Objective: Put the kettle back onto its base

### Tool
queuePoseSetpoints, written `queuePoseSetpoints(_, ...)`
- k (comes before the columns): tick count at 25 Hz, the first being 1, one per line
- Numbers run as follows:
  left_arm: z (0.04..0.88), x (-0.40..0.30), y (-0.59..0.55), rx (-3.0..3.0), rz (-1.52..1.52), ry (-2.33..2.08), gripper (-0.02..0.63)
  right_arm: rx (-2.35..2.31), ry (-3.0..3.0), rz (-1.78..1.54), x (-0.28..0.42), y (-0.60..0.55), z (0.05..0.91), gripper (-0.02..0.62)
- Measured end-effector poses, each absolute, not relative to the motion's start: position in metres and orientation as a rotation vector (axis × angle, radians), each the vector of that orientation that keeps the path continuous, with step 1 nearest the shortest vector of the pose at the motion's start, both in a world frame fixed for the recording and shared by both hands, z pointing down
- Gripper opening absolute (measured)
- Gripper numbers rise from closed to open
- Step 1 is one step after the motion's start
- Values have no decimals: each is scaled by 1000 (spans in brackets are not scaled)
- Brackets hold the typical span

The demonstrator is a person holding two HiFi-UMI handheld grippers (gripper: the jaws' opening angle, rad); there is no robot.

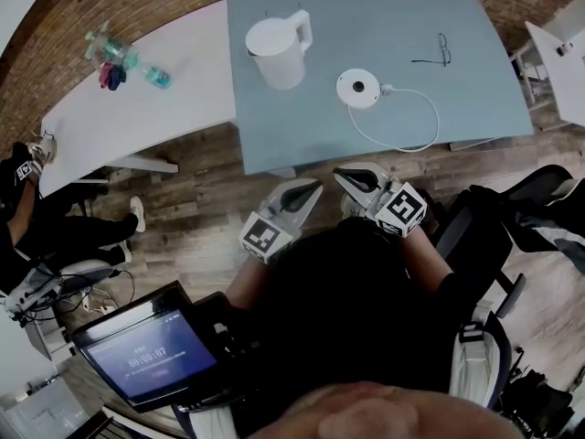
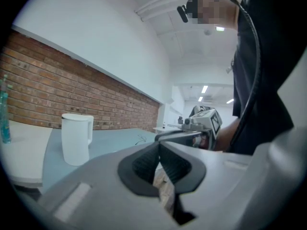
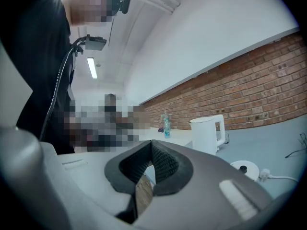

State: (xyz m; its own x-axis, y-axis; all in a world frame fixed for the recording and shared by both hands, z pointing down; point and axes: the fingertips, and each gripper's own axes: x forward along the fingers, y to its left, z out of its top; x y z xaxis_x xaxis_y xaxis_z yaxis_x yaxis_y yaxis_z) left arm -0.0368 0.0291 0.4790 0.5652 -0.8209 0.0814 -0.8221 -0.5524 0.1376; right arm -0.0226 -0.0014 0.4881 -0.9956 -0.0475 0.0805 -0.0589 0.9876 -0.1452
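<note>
My left gripper (image 2: 159,146) is clenched on nothing, its jaws meeting at the tip. My right gripper (image 3: 151,145), beside it, is likewise closed and empty. Both are held level close to my body, short of the near edge of the blue-grey table (image 1: 475,80).

Left to right on that table:
- The white kettle (image 1: 277,51) stands upright with its lid on and its handle (image 1: 303,27) turned away from me.
- The round white base (image 1: 358,88) sits near it, not touching, with nothing on it.
- The base's cord (image 1: 416,131) loops toward the near edge.
- A pair of glasses (image 1: 442,51) lies farther right.

I judge the kettle rigid and smooth. Its body looks too wide for my jaws, and it may be heavy if it holds water, so the handle is the place to grip. The way across to the base looks short and open. The cord and the table's near edge are what to mind.
</note>
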Motion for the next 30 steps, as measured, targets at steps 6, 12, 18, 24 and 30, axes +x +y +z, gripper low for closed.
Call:
queuePoseSetpoints(6,476,-26,-13,2594,20,-1440,-2,37,-3062,216,-10,-43,485,5)
queuePoseSetpoints(12,475,-20,-54,2597,12,-1536,-2,-32,-3078,180,-1,-81,483,5)
queuePoseSetpoints(18,487,-9,-92,2567,30,-1600,-3,-97,-3077,210,10,-118,493,5)
queuePoseSetpoints(24,476,-2,-104,2544,14,-1652,-2,-161,-3060,226,12,-132,487,5)
queuePoseSetpoints(30,486,-5,-107,2499,44,-1665,-2,-180,-3073,262,9,-135,492,5)
